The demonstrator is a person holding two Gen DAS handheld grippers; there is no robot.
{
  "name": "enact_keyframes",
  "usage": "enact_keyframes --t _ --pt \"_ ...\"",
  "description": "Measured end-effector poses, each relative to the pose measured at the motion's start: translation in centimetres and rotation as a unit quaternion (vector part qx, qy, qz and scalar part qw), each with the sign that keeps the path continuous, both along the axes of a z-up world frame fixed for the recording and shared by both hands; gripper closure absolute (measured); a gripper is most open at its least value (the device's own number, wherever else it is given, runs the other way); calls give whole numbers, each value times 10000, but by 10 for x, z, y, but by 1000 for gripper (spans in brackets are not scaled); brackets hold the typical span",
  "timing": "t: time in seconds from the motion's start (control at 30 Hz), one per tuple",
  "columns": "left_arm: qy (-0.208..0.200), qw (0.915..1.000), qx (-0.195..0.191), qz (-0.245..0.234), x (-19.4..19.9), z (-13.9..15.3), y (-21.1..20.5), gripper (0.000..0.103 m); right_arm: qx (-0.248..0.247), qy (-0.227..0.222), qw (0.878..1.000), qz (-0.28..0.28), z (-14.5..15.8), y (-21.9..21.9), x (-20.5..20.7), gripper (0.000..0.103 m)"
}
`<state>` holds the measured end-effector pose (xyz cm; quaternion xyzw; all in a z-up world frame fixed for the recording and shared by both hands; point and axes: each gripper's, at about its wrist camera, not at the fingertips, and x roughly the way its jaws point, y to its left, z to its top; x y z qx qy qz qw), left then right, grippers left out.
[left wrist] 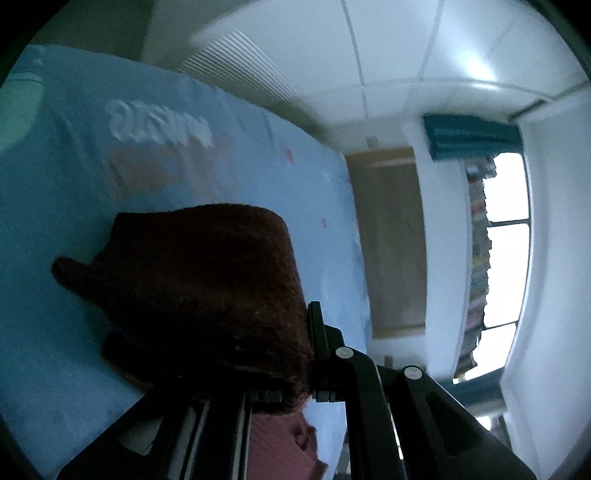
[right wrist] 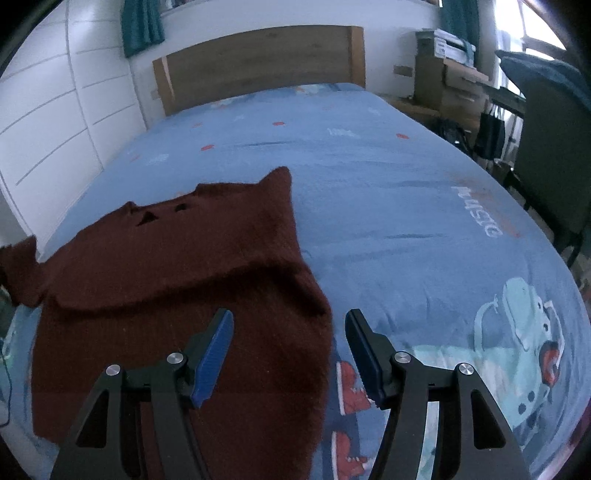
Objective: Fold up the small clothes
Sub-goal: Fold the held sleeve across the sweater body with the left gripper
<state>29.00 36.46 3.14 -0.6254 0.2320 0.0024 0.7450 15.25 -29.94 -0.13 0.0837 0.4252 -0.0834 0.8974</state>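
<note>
Basically a bedroom: a bed (right wrist: pixel 388 192) with a blue printed cover is filling both views, a wooden headboard (right wrist: pixel 258 62) is standing at its far end, white panelled cupboards (right wrist: pixel 55 118) are running along the left, and teal curtains (right wrist: pixel 142 26) are hanging above. Stacked boxes (right wrist: pixel 447 81) and a dark chair (right wrist: pixel 554 155) are sitting at the right by a bright window.

Left gripper (left wrist: pixel 314 354) is rolling steeply, so its view is showing the bed tilted on edge with ceiling beyond. Its fingers are pressing together, pinching a fold of the dark red knitted sweater (right wrist: pixel 177 288) and holding that part lifted off the cover. Right gripper (right wrist: pixel 288 354) is pointing down at the bed, its blue-padded fingers (right wrist: pixel 214 354) standing spread with nothing between them, hovering over the sweater's right edge.

Sweater is lying on the left half of the bed, long axis running from the near edge toward the headboard, neck end pointing at the headboard. One flap is lying folded across its middle, and a sleeve (right wrist: pixel 18 269) is sticking out at the left.
</note>
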Motion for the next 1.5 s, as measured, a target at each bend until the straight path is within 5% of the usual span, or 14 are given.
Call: enact_keyframes --t 0.33,0.53,0.63,0.8,0.97,1.13,1.2,1.27,1.43,1.5 --pt "-158 9927 157 -1183 39 33 -106 97 182 75 9994 -272 -8 -23 -30 38" --pt "-41 9799 334 -1967 54 32 -173 97 282 109 9985 -447 -15 -39 -42 38" --pt "142 9664 671 -2477 56 28 -216 97 342 125 9979 -540 -19 -45 -47 38" --pt "676 9323 1496 -3222 46 3 -280 97 356 183 9977 -549 -23 -48 -48 38" --pt "1160 9135 1802 -3459 23 -34 -295 97 308 214 9978 -548 -26 -50 -49 38" --pt "1100 9196 1604 -3413 -10 -46 -277 85 304 241 9976 -573 -29 -53 -46 38" --pt "1061 9271 1597 -3220 -2 -37 -268 69 314 239 9976 -563 -30 -52 -46 38" --pt "1083 9371 1506 -2957 -1 -35 -251 67 326 238 9977 -540 -31 -51 -45 38" --pt "1277 9487 1288 -2589 19 -47 -231 70 337 275 9977 -512 -37 -50 -44 38" --pt "1275 9498 1143 -2618 24 -52 -234 94 350 276 9976 -526 -37 -51 -43 38"
